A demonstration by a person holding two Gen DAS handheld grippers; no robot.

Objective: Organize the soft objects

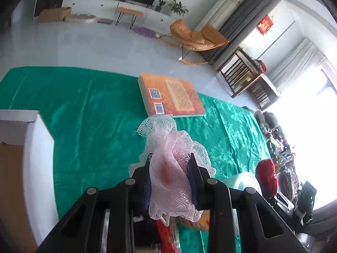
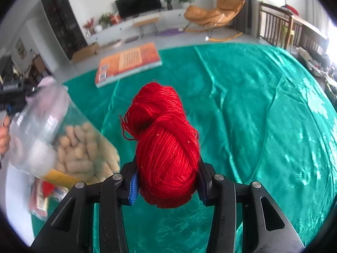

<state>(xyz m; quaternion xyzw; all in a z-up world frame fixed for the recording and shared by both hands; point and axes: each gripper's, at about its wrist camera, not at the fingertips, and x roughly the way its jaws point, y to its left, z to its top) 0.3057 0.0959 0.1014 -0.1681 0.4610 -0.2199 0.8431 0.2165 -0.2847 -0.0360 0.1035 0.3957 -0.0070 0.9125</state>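
My left gripper (image 1: 169, 166) is shut on a pink and white mesh bath pouf (image 1: 168, 156) and holds it above the green cloth (image 1: 88, 109). My right gripper (image 2: 167, 168) is shut on a skein of red yarn (image 2: 164, 141), also raised above the green cloth (image 2: 252, 105). The red yarn shows at the right of the left wrist view (image 1: 266, 175). The left gripper with the pink pouf shows blurred at the far left of the right wrist view (image 2: 44, 84).
An orange book (image 1: 170, 94) lies at the cloth's far edge; it also shows in the right wrist view (image 2: 128, 63). A white cardboard box (image 1: 19, 147) stands at left. A clear jar of peanuts (image 2: 63, 143) and snack packets (image 2: 40, 198) sit at left.
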